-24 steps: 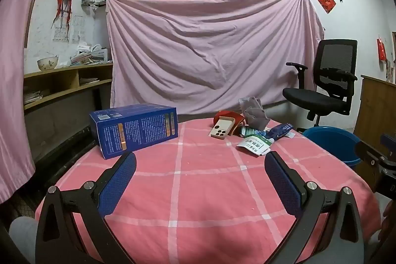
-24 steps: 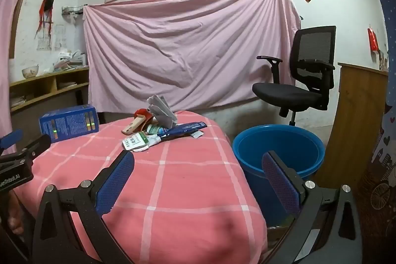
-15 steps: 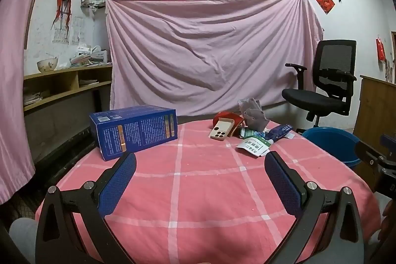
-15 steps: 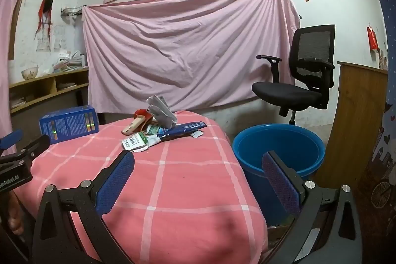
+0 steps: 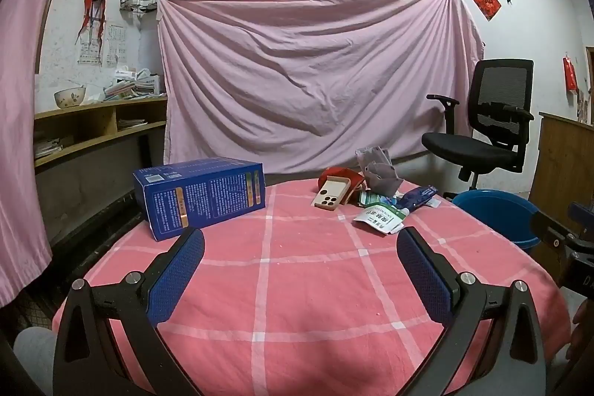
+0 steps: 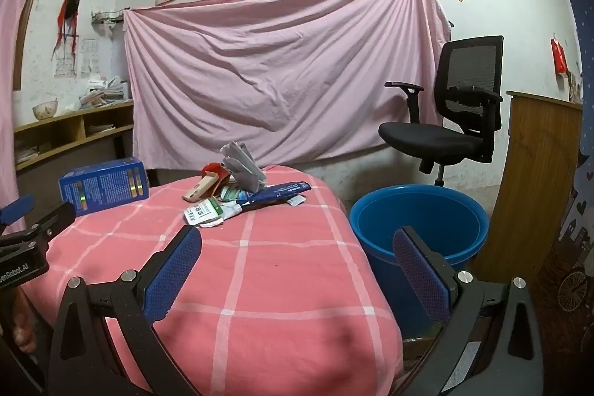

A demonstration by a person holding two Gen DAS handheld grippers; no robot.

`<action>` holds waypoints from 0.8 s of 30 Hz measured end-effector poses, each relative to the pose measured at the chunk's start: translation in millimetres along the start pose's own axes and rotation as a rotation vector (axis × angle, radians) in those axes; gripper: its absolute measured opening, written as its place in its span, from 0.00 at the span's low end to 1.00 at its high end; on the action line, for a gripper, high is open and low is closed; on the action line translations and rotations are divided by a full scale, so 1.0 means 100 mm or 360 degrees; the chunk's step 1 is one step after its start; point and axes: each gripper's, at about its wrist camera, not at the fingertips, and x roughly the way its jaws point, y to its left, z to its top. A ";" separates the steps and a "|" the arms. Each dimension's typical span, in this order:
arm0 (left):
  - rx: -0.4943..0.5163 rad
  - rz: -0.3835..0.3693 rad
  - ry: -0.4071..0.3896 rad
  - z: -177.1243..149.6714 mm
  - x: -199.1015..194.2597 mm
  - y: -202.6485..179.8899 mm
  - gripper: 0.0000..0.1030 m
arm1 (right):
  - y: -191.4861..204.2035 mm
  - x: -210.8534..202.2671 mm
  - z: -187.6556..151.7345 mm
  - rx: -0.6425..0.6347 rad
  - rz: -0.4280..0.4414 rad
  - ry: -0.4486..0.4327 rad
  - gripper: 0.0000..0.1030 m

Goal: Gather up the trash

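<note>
A pile of trash lies at the far side of the pink checked table (image 5: pixel 297 284): a white and green wrapper (image 5: pixel 379 218), a blue wrapper (image 5: pixel 417 195), crumpled grey paper (image 5: pixel 378 169) and a red item (image 5: pixel 343 173) with a phone-like case (image 5: pixel 330 195) leaning on it. The same pile shows in the right wrist view: white wrapper (image 6: pixel 202 212), blue wrapper (image 6: pixel 276 193), grey paper (image 6: pixel 241 166). A blue bucket (image 6: pixel 417 225) stands on the floor right of the table. My left gripper (image 5: pixel 300 249) is open and empty over the near table. My right gripper (image 6: pixel 297 249) is open and empty near the table's right edge.
A blue carton (image 5: pixel 202 193) lies on the table's left side. A black office chair (image 5: pixel 486 132) stands behind the bucket. A wooden cabinet (image 6: pixel 534 188) is at the right, wooden shelves (image 5: pixel 92 132) at the left. A pink sheet hangs on the back wall.
Both views have shifted very slightly. Nothing on the table has moved and both grippers stay open.
</note>
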 end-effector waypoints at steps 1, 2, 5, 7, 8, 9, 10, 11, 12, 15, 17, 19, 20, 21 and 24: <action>0.0000 0.0000 0.0000 0.00 0.00 0.00 0.99 | 0.00 0.00 0.00 0.0000 0.0000 0.0000 1.00; 0.0000 0.0001 -0.0001 0.00 0.00 0.01 0.99 | 0.00 0.00 0.00 0.0001 0.0000 0.0000 1.00; -0.0005 -0.0004 -0.0002 0.01 -0.01 -0.02 0.99 | 0.00 0.00 0.00 0.0002 0.0001 0.0001 1.00; -0.0004 -0.0003 -0.0001 0.01 -0.01 -0.01 0.99 | 0.00 0.00 0.00 0.0002 0.0000 0.0000 1.00; -0.0003 -0.0002 -0.0001 0.01 -0.01 -0.01 0.99 | 0.00 0.00 0.00 0.0002 0.0000 0.0000 1.00; -0.0002 -0.0001 -0.0002 0.01 -0.01 0.00 0.99 | 0.00 0.00 0.00 0.0003 0.0001 0.0000 1.00; -0.0002 -0.0001 -0.0003 0.01 -0.01 0.01 0.99 | 0.00 0.00 0.00 0.0003 0.0001 0.0001 1.00; -0.0004 -0.0005 -0.0002 0.01 -0.01 -0.02 0.99 | 0.00 0.00 0.00 0.0003 0.0001 0.0001 1.00; -0.0005 -0.0005 -0.0003 0.01 -0.01 -0.01 0.99 | 0.00 0.00 0.00 0.0003 0.0001 0.0001 1.00; -0.0003 -0.0003 -0.0003 0.01 -0.01 -0.02 0.99 | 0.00 0.00 0.00 0.0005 0.0001 0.0001 1.00; -0.0002 -0.0003 -0.0003 0.01 -0.01 0.00 0.99 | 0.00 0.00 0.00 0.0005 0.0001 0.0001 1.00; -0.0002 -0.0003 -0.0003 0.01 -0.01 0.01 0.99 | 0.00 0.00 0.00 0.0005 0.0001 0.0001 1.00; -0.0003 -0.0003 -0.0003 0.01 -0.01 -0.02 0.99 | 0.00 0.00 0.00 0.0005 0.0001 0.0000 1.00; -0.0003 -0.0002 -0.0003 0.01 -0.01 -0.01 0.99 | 0.00 0.00 0.00 0.0006 0.0002 0.0001 1.00; -0.0005 -0.0002 -0.0002 0.01 -0.01 0.01 0.99 | 0.00 0.00 0.00 0.0008 0.0002 0.0001 1.00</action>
